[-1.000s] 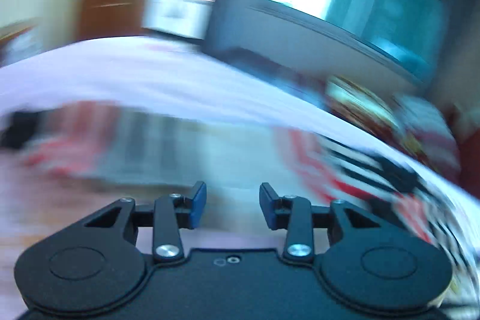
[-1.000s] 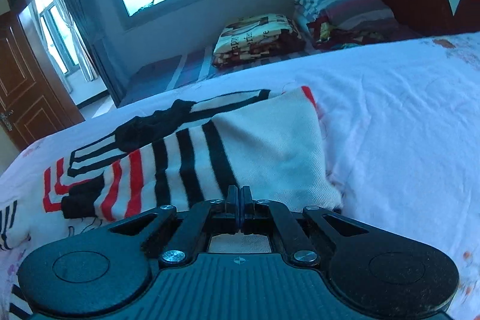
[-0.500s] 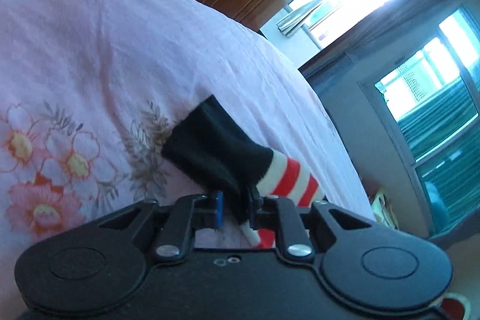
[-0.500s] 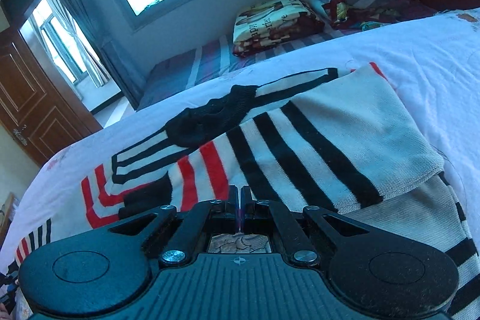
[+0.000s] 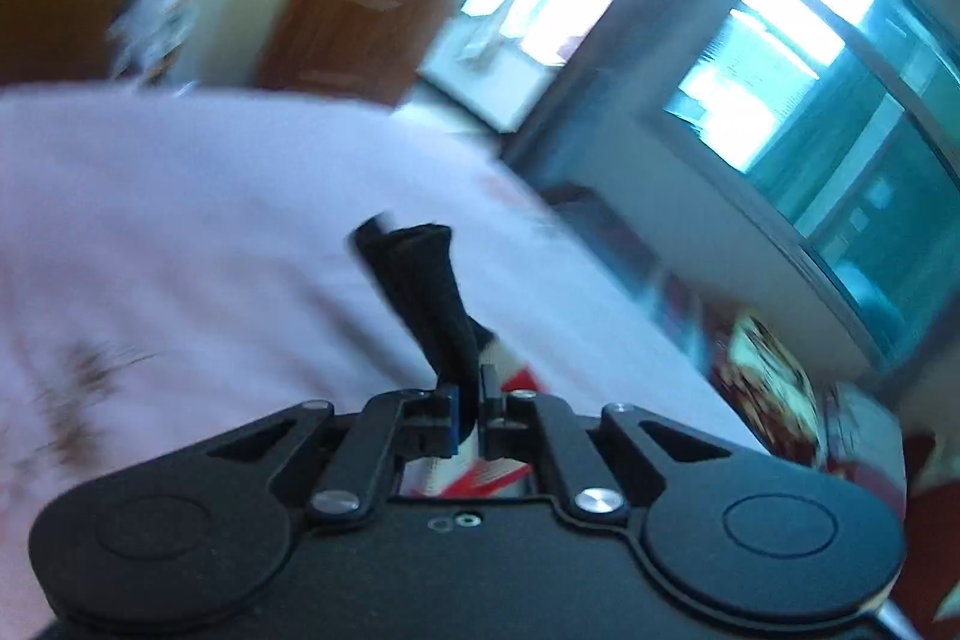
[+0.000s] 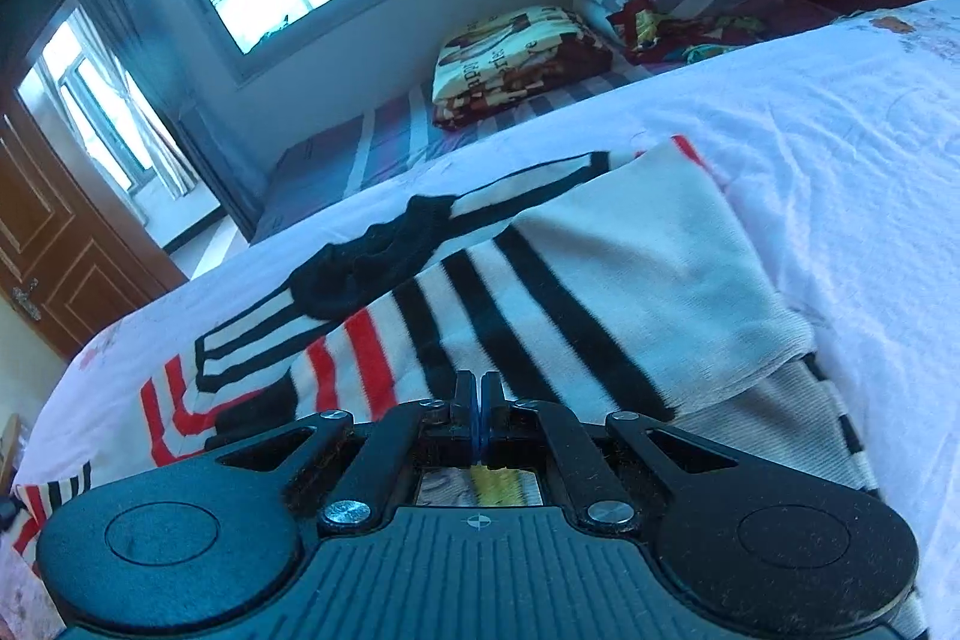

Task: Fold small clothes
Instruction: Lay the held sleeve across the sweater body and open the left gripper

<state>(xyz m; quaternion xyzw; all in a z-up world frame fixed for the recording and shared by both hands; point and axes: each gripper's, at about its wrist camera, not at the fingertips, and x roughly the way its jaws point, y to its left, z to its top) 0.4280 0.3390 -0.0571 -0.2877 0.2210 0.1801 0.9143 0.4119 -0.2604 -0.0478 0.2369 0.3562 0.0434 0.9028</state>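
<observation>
A pale floral bedsheet is spread across the scene. On it, toward the left, a striped sweater is laid partly folded. Its black cuff is pinched in the left gripper, whose jaws have just closed. The right gripper is seen pressed together over the sweater's near edge.

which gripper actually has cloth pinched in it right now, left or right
The left gripper: its jaws are clamped on the black cuff of the striped sweater, which sticks up from between them. The right gripper is shut with nothing visible between its pads.
</observation>
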